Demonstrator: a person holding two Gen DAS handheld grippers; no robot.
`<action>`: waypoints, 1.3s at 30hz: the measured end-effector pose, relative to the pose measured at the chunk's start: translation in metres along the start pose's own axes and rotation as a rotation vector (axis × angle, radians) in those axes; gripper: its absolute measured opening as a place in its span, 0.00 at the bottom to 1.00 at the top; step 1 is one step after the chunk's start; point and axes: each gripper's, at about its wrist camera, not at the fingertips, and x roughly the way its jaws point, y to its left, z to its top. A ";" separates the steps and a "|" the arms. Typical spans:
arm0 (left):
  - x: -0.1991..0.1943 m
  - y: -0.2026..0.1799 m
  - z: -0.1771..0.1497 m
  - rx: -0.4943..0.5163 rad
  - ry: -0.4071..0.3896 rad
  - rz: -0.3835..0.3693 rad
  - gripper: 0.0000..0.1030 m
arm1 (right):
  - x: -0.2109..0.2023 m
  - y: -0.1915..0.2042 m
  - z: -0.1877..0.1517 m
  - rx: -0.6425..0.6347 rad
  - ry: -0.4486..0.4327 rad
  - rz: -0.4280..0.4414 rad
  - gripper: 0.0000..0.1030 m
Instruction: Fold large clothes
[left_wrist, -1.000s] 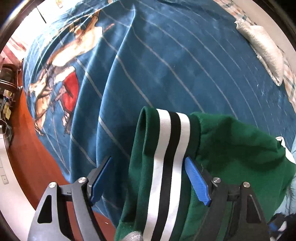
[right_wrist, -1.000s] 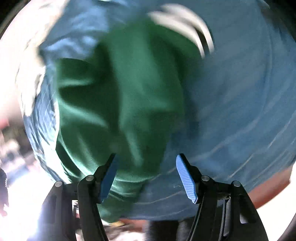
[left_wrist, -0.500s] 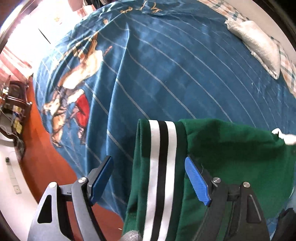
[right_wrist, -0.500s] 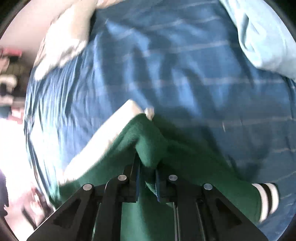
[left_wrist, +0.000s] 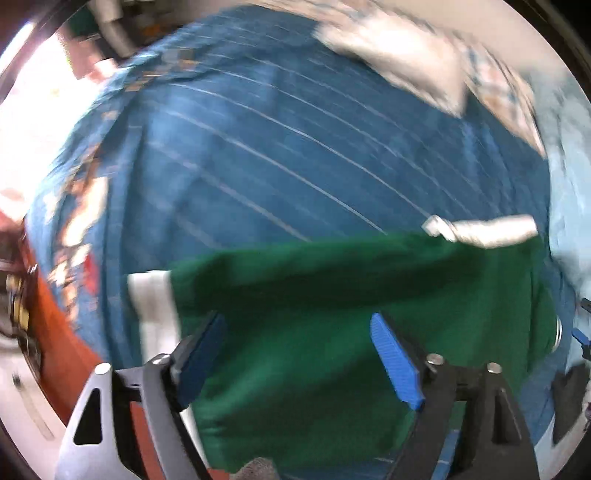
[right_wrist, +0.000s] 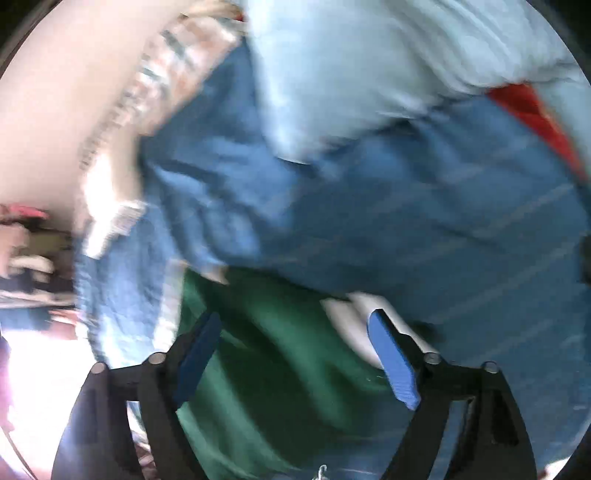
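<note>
Blue striped bedding (left_wrist: 295, 155) covers the bed beneath both of your hands, and both views are smeared by motion. On it lies the green garment (left_wrist: 314, 314), spread across the lower middle of the left wrist view, with a white cuff or band (left_wrist: 151, 295) at its left end and a pale strip (left_wrist: 484, 229) at its upper right edge. Your left claw (left_wrist: 299, 354) points down over the green cloth, its blue pads (left_wrist: 395, 362) wide apart and opening; the fabric shows in the gap between them, but neither pad presses on it, so that claw is released. Past the bed's left edge you can see reddish-brown floor (left_wrist: 66, 350).

From the right wrist view, your right claw (right_wrist: 295, 354) is also opening, blue pads (right_wrist: 391, 362) spread and free of the cloth. The green garment (right_wrist: 280, 369) lies under and between them, a white patch (right_wrist: 354, 328) just beside the right-hand pad. A light blue fabric (right_wrist: 369, 66) lies heaped on the bedding beyond, with something red (right_wrist: 528, 110) at the upper right, too blurred to identify.
</note>
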 end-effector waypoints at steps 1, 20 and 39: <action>0.011 -0.015 0.000 0.026 0.019 -0.020 0.83 | 0.014 -0.011 -0.003 0.010 0.032 0.015 0.82; 0.094 -0.056 -0.017 0.171 0.142 0.044 0.84 | 0.072 -0.056 0.003 0.299 0.082 0.057 0.37; 0.094 0.002 -0.053 0.045 0.101 0.052 0.84 | 0.168 0.109 0.058 0.013 0.135 0.025 0.63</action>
